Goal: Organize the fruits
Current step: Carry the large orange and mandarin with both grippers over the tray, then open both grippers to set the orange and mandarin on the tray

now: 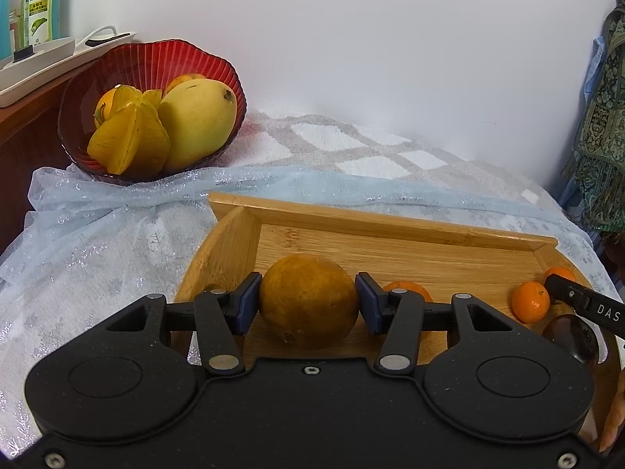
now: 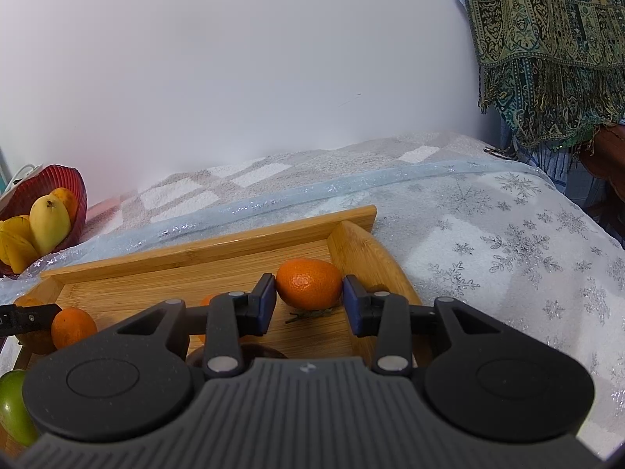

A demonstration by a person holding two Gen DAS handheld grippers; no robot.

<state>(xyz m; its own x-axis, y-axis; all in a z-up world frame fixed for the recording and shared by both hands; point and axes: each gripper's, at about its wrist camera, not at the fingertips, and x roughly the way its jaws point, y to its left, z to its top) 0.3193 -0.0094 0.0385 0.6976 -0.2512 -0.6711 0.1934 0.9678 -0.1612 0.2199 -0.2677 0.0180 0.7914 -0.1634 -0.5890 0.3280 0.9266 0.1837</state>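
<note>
A wooden tray (image 1: 390,222) lies on the cloth-covered table. My left gripper (image 1: 308,303) is shut on a large dull-orange fruit (image 1: 308,299) over the tray's left part, both blue pads against its sides. My right gripper (image 2: 308,297) has its pads at both sides of a small tangerine (image 2: 308,283) near the tray's right end (image 2: 351,242); the pads look in contact. More tangerines (image 1: 530,301) lie on the tray. A red bowl (image 1: 129,62) at the back left holds a mango (image 1: 197,121) and starfruit (image 1: 129,140).
A white tray with bottles (image 1: 39,4) stands on a wooden cabinet beyond the bowl. A patterned scarf (image 2: 547,39) hangs at the right. A green fruit (image 2: 11,402) and a dark fruit (image 1: 572,336) lie at the tray's near edge. White wall behind.
</note>
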